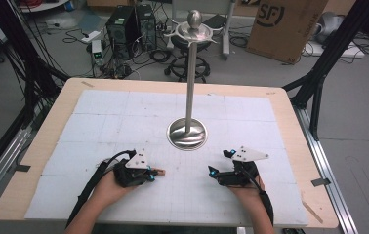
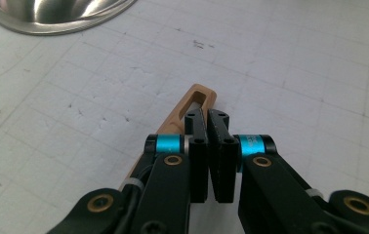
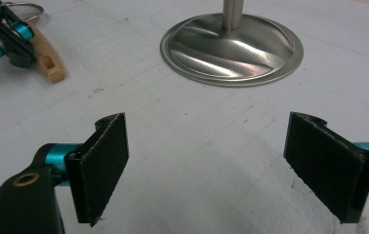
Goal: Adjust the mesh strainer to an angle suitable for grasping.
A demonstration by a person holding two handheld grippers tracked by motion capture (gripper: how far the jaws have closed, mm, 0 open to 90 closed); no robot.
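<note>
A tan wooden tag (image 2: 199, 97) with a slot at its far end lies on the white mat, with a metal ring (image 3: 25, 7) at its other end. My left gripper (image 2: 206, 117) is shut over it. Its pads meet with nothing visible between them, and the tag runs under the left jaw and pokes out past the tips. From above, the tag (image 1: 159, 171) sticks out to the right of the left gripper (image 1: 151, 173). My right gripper (image 3: 207, 165) stands open and empty just above the mat, facing the left gripper (image 3: 2, 36) and the tag (image 3: 51, 63). In the high view the right gripper (image 1: 220, 162) is at the front right.
A tall steel stand (image 1: 191, 83) with hooks at its top rises from a round base (image 1: 187, 132) at the table's middle. That base (image 3: 231, 46) lies just beyond both grippers and also shows as the base (image 2: 51, 14). The wooden table edge (image 1: 290, 112) frames the mat.
</note>
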